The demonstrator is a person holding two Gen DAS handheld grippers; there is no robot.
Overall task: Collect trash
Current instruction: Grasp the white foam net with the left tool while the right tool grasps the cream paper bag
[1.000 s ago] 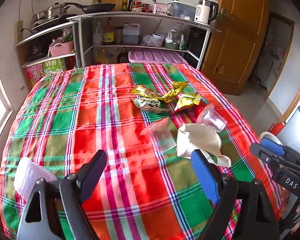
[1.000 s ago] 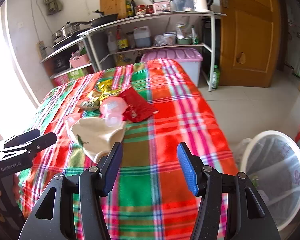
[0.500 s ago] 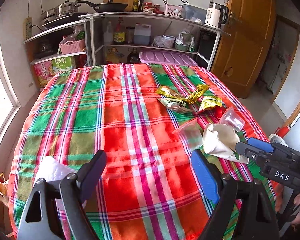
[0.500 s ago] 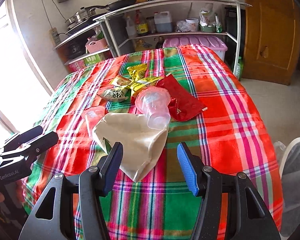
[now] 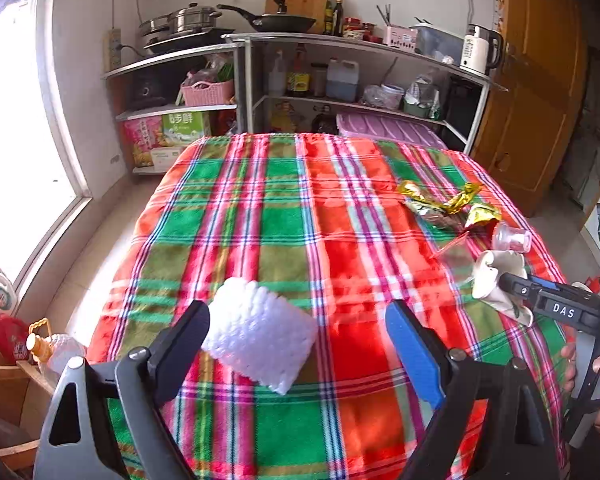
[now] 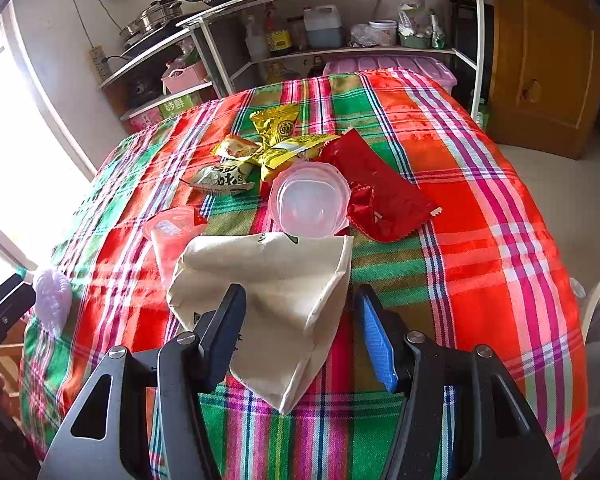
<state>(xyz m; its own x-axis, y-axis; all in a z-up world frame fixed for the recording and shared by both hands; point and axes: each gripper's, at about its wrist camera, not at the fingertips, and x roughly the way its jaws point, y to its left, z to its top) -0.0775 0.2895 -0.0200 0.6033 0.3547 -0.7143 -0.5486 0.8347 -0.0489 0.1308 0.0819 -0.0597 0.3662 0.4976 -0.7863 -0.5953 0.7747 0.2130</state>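
- Now the left gripper [image 5: 298, 338] has its jaws spread wide, and the white foam net [image 5: 260, 342] lies between them near the table's near edge, against the left finger.
- Beyond it the plaid tablecloth [image 5: 284, 216] runs bare to the far edge.
- Likewise the right gripper [image 6: 302, 330] is spread apart, straddling the near corner of the cream paper bag [image 6: 272, 292] without clamping it.
- Behind the bag sit the clear plastic cup [image 6: 310, 200], the pink cup [image 6: 172, 236], the red wrapper [image 6: 380, 192] and the yellow wrappers [image 6: 284, 140], clustered tightly.
- Rightward, open cloth reaches the table's drop-off.
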